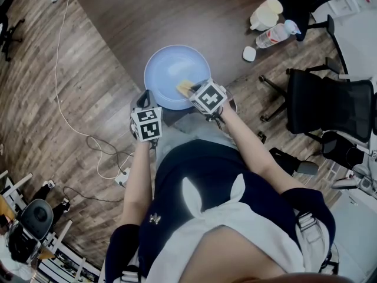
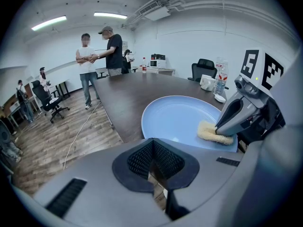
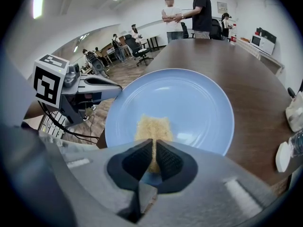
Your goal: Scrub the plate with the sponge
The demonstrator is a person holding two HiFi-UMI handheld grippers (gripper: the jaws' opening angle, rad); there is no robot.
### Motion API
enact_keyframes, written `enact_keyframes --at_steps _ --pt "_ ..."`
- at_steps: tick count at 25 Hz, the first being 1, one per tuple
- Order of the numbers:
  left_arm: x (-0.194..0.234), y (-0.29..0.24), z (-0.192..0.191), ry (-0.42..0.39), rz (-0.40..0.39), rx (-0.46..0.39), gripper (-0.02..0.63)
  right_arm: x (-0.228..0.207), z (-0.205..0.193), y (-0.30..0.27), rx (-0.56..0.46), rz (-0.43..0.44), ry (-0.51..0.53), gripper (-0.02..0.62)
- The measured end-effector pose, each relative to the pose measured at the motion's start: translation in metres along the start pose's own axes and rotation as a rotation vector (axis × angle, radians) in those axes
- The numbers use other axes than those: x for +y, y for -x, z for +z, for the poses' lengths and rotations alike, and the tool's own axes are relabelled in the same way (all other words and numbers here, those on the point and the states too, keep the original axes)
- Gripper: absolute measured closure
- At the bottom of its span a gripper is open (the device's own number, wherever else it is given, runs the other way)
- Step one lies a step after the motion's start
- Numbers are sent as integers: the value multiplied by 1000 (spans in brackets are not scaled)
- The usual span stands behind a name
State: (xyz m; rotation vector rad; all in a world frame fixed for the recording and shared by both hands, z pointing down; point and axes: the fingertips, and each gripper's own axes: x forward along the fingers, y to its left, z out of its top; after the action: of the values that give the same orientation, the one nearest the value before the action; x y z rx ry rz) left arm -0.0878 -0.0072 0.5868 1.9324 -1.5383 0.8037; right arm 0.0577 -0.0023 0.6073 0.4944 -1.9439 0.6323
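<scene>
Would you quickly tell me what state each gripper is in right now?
Left gripper: tongs closed at the plate rim; whether they grip it cannot be told.
Right gripper: closed on the sponge.

The plate point(image 1: 171, 75) lies on the table point(image 1: 177, 16) at its near edge, and the sponge point(image 1: 185, 87) lies on the plate's near right part, in the right gripper point(image 1: 191, 91). The left gripper point(image 1: 143, 102) is at the plate's near left rim. A jug point(image 1: 264, 15), a bottle point(image 1: 274, 35) and a lid point(image 1: 249, 53) stand by the table's right edge.
</scene>
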Motion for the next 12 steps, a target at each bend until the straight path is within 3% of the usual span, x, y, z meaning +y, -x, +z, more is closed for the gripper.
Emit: enact_keyframes --at_steps 12 --pt "-3 -4 -4 18 16 5 600 24 4 -4 9 47 95 572"
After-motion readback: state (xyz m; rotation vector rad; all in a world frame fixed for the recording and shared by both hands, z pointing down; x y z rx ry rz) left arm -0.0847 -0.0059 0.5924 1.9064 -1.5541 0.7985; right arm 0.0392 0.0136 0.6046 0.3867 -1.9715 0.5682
